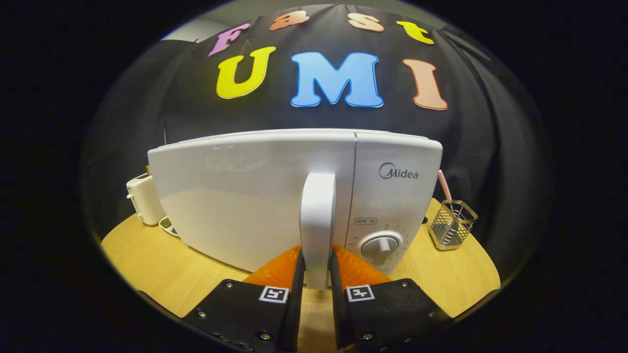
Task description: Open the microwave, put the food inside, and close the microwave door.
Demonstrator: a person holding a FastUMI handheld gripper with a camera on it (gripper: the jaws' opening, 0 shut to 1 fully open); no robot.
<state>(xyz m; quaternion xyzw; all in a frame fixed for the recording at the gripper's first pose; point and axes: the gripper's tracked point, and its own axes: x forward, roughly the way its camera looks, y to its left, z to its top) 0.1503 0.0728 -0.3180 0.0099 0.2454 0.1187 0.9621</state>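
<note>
While microwave (255, 196) door is shut, handle (318, 225) is clamped between gripper (316, 269) fingers; wire holder (452, 224) with straw seen beyond.

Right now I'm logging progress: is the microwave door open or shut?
Shut. The door lies flush with the microwave's control panel, no gap showing. The gripper has both fingers pressed on the door handle.

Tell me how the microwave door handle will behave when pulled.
The handle, clamped between the fingers, looks like stiff moulded plastic, so it should hardly flex. Its glossy surface may slip. The microwave might slide on the smooth table if tugged hard.
</note>
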